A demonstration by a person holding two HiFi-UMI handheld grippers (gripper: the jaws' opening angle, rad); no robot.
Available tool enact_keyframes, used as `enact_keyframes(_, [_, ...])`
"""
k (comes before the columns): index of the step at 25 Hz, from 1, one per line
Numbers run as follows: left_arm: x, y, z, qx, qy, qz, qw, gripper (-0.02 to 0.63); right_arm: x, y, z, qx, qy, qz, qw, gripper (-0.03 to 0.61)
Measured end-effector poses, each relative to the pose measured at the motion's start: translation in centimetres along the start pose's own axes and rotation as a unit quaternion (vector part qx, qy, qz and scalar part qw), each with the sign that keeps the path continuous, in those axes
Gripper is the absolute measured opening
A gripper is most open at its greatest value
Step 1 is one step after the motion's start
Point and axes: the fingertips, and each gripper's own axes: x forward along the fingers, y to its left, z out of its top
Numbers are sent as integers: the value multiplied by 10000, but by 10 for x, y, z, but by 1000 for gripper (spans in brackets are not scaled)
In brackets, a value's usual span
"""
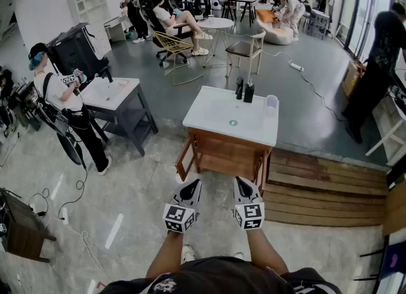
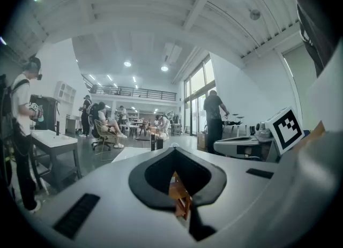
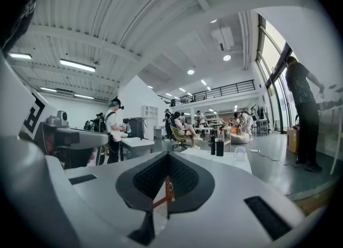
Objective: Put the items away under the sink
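Observation:
A sink cabinet with a white top [image 1: 209, 118] and a wooden base [image 1: 222, 156] stands in front of me on the floor. Two dark bottles [image 1: 240, 87] [image 1: 248, 92] and a translucent cup [image 1: 271, 103] stand on its far edge. My left gripper [image 1: 190, 186] and right gripper [image 1: 243, 183] hover side by side short of the cabinet front, both shut and empty, pointing level at it. In the left gripper view the bottles [image 2: 155, 144] show beyond the closed jaws [image 2: 176, 158]. The right gripper view shows bottles [image 3: 216, 147] and cup [image 3: 240, 153] past its jaws [image 3: 168, 158].
Wooden planks [image 1: 323, 188] lie on the floor right of the cabinet. At the left a person [image 1: 60, 105] stands by a second sink table [image 1: 114, 96]. A cable [image 1: 76, 197] trails on the floor. Another person [image 1: 377, 64] stands at the right; chairs and several people fill the background.

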Motion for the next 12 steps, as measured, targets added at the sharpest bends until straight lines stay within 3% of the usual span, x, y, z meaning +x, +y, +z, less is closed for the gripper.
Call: enact_keyframes(12, [-16,18,-2,-85,-16,-165,9998,7,10,45,3,-190,-41,172,9997,23])
